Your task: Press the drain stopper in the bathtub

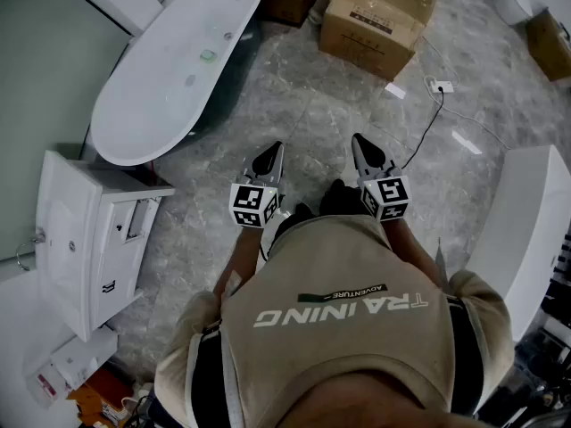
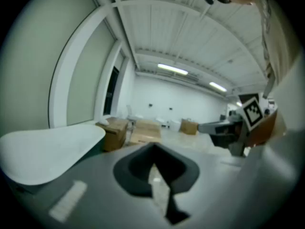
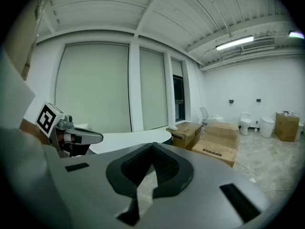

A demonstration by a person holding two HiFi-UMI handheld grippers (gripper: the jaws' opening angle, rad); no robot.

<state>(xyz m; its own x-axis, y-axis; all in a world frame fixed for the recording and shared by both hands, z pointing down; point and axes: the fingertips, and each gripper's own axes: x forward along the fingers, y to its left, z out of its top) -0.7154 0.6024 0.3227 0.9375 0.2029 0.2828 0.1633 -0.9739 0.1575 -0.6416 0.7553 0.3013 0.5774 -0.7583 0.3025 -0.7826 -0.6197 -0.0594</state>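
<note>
The white oval bathtub (image 1: 169, 69) stands on the marble floor at the upper left of the head view, a step ahead of me. A small pale green fitting (image 1: 207, 55) and two small round spots lie on its bottom; which is the drain stopper I cannot tell. My left gripper (image 1: 275, 148) and right gripper (image 1: 359, 139) are held side by side in front of my chest, over the floor, well short of the tub. Both have their jaws closed to a point with nothing in them. The tub's rim (image 2: 47, 149) shows in the left gripper view, and the tub (image 3: 133, 140) shows beyond the right gripper (image 3: 153, 147).
Cardboard boxes (image 1: 379, 16) stand beyond the tub's far end. A white vanity cabinet (image 1: 89, 239) lies at my left, near the tub's near end. A socket with a black cable (image 1: 437, 86) lies on the floor ahead right. A white fixture (image 1: 526, 230) stands at my right.
</note>
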